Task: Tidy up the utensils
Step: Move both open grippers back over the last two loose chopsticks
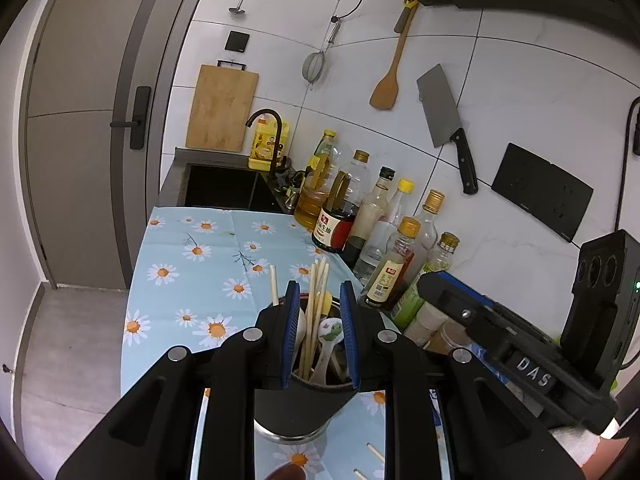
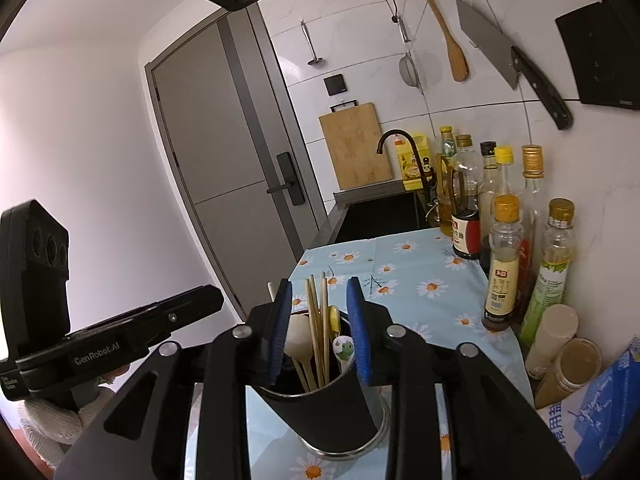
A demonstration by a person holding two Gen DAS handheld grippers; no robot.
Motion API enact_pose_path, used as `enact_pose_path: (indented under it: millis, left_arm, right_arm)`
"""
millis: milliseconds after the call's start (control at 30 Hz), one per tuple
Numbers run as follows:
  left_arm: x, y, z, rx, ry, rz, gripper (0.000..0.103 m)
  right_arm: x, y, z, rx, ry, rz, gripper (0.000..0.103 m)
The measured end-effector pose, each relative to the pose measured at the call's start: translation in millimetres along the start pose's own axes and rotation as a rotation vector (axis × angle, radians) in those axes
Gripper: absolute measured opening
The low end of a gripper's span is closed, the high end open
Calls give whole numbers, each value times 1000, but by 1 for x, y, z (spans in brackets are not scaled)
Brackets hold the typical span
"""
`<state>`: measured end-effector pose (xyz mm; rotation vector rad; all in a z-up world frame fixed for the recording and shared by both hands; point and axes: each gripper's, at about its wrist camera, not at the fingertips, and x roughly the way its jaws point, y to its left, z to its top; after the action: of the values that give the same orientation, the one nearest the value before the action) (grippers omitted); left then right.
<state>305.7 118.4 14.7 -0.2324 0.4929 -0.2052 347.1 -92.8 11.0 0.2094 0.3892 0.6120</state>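
A black utensil holder (image 1: 296,408) with a metal base stands on the daisy tablecloth (image 1: 192,264). It holds several wooden chopsticks (image 1: 316,312), a white spoon with a frog print (image 1: 330,332) and a yellow-tipped utensil. My left gripper (image 1: 319,336) is open, its blue pads on either side of the holder's rim, holding nothing. In the right wrist view the same holder (image 2: 328,412) sits between the open blue pads of my right gripper (image 2: 320,332), with the chopsticks (image 2: 318,332), a white ladle (image 2: 298,340) and the frog spoon (image 2: 344,350) inside. Loose chopsticks (image 1: 376,454) lie on the cloth by the base.
Bottles of oil and sauce (image 1: 384,232) line the wall on the right, with jars (image 2: 568,372) and a blue packet (image 2: 600,408) nearer. A sink (image 1: 224,188) and faucet lie beyond the cloth. A cleaver (image 1: 444,120), wooden spatula (image 1: 390,76), strainer and cutting board (image 1: 222,108) hang on the wall.
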Motion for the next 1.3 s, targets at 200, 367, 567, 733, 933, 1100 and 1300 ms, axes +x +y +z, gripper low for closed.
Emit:
enact_pose_path:
  millis: [200, 367, 567, 733, 933, 1100, 1300]
  left_arm:
    - [-17, -5, -9, -3, 4, 5, 26]
    - [-33, -8, -21, -15, 11, 15, 36]
    - [-45, -11, -31, -32, 29, 14, 37]
    - [-59, -15, -42, -33, 34, 44, 51]
    - [-76, -17, -62, -37, 51, 83, 68]
    - [-85, -9, -76, -112, 65, 64, 83]
    - [-84, -10, -96, -159, 108, 48, 90]
  right_arm:
    - [-22, -3, 5, 11, 9, -23, 54]
    - [-44, -12, 7, 40, 18, -46, 59]
    - [-65, -23, 5, 93, 48, -37, 67]
    - [-70, -25, -5, 108, 116, -32, 69]
    - [-73, -27, -22, 121, 200, -4, 80]
    - [-71, -23, -26, 107, 278, -18, 85]
    - [-57, -25, -38, 60, 452, -61, 87]
